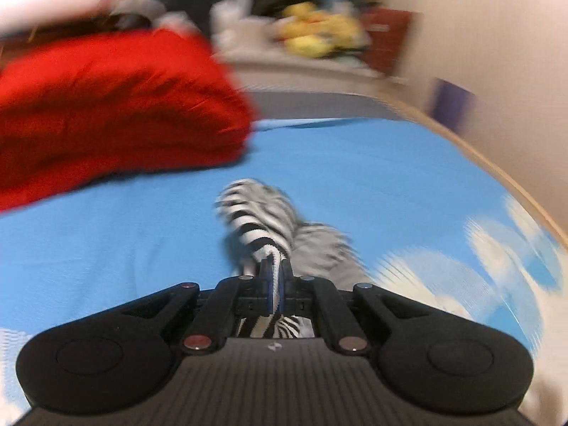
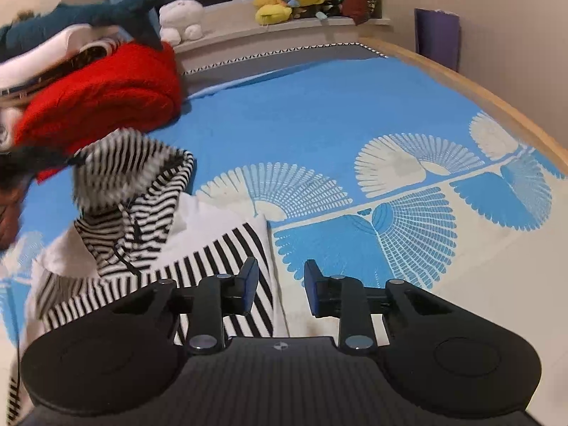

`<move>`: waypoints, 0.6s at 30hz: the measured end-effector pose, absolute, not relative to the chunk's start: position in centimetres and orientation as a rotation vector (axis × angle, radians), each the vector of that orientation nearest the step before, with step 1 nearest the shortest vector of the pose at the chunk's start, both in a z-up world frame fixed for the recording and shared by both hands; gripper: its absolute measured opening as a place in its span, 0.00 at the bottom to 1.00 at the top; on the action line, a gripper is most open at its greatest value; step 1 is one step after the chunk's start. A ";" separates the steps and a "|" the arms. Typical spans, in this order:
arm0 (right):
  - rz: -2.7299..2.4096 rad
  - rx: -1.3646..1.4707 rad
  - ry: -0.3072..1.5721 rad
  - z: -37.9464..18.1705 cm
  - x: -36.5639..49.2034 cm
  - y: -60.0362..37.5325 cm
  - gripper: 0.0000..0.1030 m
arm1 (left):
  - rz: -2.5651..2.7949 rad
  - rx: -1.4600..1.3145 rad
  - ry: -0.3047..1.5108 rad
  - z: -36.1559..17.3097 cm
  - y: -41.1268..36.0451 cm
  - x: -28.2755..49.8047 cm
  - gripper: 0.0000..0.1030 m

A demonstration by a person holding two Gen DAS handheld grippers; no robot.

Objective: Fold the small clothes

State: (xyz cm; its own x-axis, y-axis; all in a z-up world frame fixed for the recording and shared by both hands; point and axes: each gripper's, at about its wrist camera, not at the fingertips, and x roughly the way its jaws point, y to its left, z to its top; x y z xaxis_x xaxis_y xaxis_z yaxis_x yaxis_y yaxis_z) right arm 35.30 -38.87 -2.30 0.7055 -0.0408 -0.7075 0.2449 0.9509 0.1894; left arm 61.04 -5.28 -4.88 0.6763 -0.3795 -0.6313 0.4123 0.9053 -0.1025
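Pinching a bunched fold of the striped garment (image 1: 262, 213) between clenched jaws on the left gripper (image 1: 275, 277), with the cloth trailing forward and away from the tips, lifted off the blue bedspread (image 1: 355, 170) and blurred. Running lengthwise along the pointing line, so any pull goes straight along the fabric's long axis.

Seen from the right wrist, same garment (image 2: 142, 213) spread ahead and to the left of the right gripper (image 2: 280, 284), hood part raised at far left, wide-striped flat panel reaching just under the left finger. Jaws of the right gripper parted, nothing gripped between the pads; bare bedspread (image 2: 319, 124) visible through the gap, panel's edge just beside the left pad, contact not clear.

Judging by this: left hand already has the cloth, right hand nearer the flat lower panel; next move probably needing a shift leftward of the right jaws to take that edge. Red folded blanket (image 2: 106, 96) well beyond, upper left, apart from the garment.
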 end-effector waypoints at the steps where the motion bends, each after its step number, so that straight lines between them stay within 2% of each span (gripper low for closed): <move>1: -0.160 0.289 0.764 -2.1 35.1 -39.0 0.29 | -0.500 0.064 0.683 -3.9 -5.5 57.7 0.03; 6: -0.128 0.386 0.742 -1.7 34.2 -39.4 0.30 | -0.695 0.270 0.758 -2.8 -6.9 39.2 0.03; 8: -0.085 0.447 0.732 -1.6 33.9 -39.3 0.30 | -0.713 0.373 0.871 -3.8 -7.1 33.8 0.06; 10: -0.044 0.495 0.727 -1.8 33.9 -38.9 0.34 | -0.690 0.348 0.893 -3.8 -6.3 30.8 0.07; 13: 0.015 0.591 0.767 -2.7 34.3 -38.4 0.42 | -0.467 0.113 0.932 -3.7 -4.1 30.8 0.28; 14: 0.033 0.611 0.789 -3.2 34.6 -38.0 0.45 | -0.379 -0.006 0.955 -4.1 -3.2 31.6 0.29; 18: 0.019 0.648 0.919 -5.6 35.5 -36.6 0.45 | -0.176 -0.464 1.095 -9.4 -0.6 35.3 0.30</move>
